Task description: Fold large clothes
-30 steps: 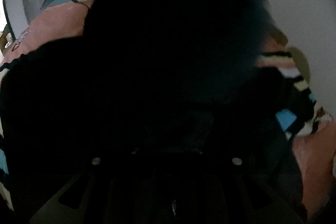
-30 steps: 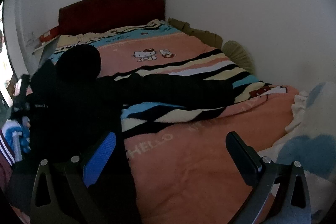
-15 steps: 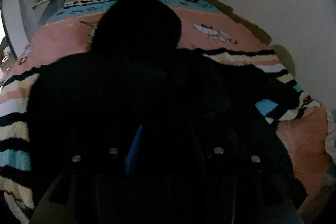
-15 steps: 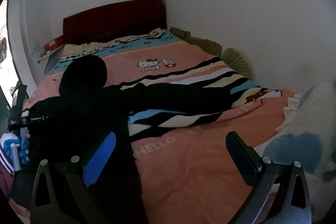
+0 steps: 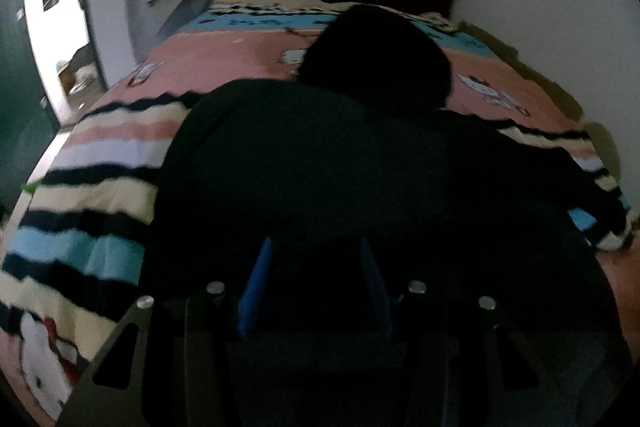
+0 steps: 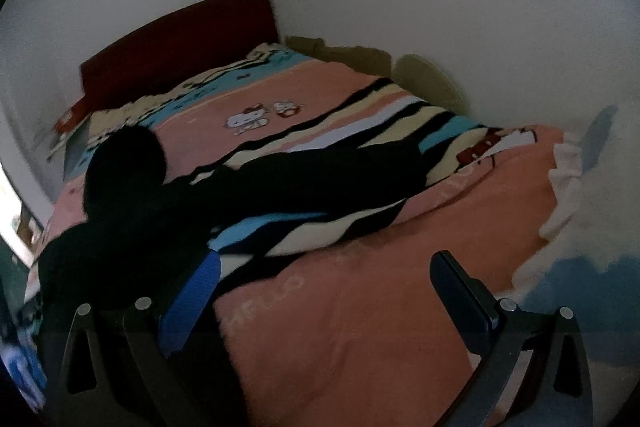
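Left wrist view shows the black hooded garment spread flat on the bed, one sleeve out sideways, so folding seems barely begun; left hand-held gripper part-open, right hand-held gripper wide apart, empty.

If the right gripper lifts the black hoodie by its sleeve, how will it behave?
The hoodie lies flat and follows the blanket, so it is probably floppy and would sag. Its sleeve is long and spread out, so the body would likely drag behind. It looks thick, perhaps fairly heavy. The right gripper is open.
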Demonstrator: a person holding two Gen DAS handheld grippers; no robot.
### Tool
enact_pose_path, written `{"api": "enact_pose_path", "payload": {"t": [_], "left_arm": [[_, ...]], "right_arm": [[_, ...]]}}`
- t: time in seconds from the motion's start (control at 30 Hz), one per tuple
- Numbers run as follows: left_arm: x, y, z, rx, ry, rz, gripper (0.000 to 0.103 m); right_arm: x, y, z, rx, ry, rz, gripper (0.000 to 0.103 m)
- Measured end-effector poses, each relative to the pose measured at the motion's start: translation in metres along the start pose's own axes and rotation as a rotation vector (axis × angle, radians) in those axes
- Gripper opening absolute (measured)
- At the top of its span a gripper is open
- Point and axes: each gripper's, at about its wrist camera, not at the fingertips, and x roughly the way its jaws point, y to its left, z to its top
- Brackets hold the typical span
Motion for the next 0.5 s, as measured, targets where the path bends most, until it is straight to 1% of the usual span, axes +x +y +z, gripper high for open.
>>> {"api": "enact_pose_path", "payload": {"t": [0.03, 0.13, 0.27, 0.33, 0.4, 0.5], "left_arm": [[0.003, 0.006, -0.003, -0.026, -0.002, -0.004, 0.044], [0.011, 0.013, -0.009, -0.061, -0.005, -0.006, 0.044], [0.021, 0.013, -0.018, -0.063, -0.007, -0.002, 0.044], [0.022, 0.012, -0.021, -0.055, -0.021, 0.001, 0.044], [0.021, 0.008, -0.023, -0.036, -0.042, 0.011, 0.044], [0.019, 0.002, -0.026, -0.011, -0.061, 0.025, 0.044]], "right_arm": [[0.010, -0.005, 0.007, 0.020, 0.004, -0.011, 0.103], [0.035, -0.020, 0.032, 0.072, 0.003, -0.014, 0.103], [0.078, -0.040, 0.068, 0.145, 0.017, -0.007, 0.102], [0.111, -0.051, 0.086, 0.184, 0.051, 0.022, 0.101], [0.139, -0.061, 0.097, 0.217, 0.083, 0.028, 0.093], [0.182, -0.077, 0.108, 0.264, 0.129, -0.001, 0.087]]}}
